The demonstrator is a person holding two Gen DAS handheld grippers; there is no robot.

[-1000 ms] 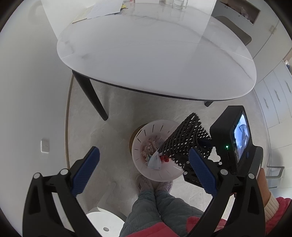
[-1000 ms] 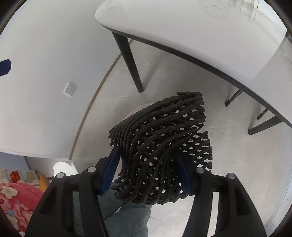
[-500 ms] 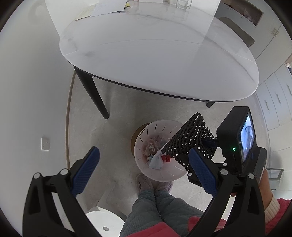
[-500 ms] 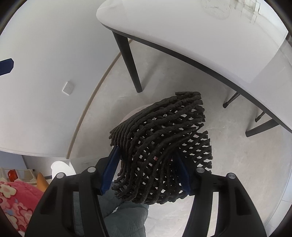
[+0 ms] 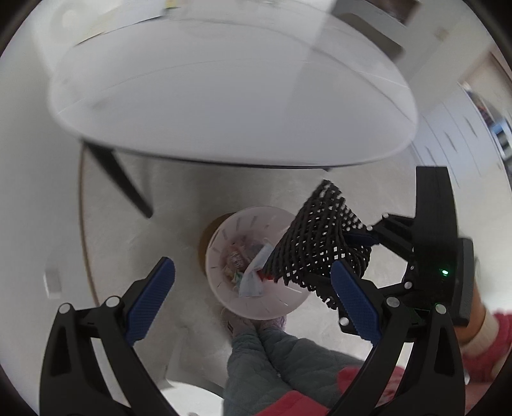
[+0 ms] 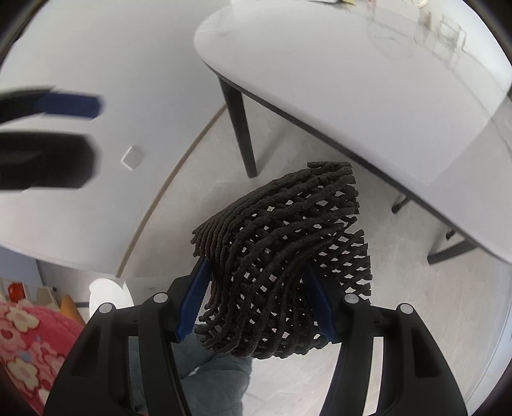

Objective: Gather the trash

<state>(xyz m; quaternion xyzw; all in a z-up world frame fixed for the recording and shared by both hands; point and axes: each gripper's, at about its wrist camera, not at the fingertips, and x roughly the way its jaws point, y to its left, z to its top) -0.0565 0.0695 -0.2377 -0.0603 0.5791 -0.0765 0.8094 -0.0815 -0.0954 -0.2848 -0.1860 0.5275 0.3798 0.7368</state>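
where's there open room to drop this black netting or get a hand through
Bare floor lies between the table leg and the white bin. The tabletop looks bare across its near part. It is crowded at the bin, where wrappers pile and the netting overhangs its rim.

White oval desk (image 5: 224,96) with a glossy top, on black tapered legs (image 6: 240,128). Glassware (image 6: 444,28) at the desk's far edge, blurred. Pale stone-look floor (image 5: 179,192) below the desk. White wall left of the desk, with a white socket plate (image 6: 132,157) low down near the floor. White cabinet fronts (image 5: 454,140) right of the desk.
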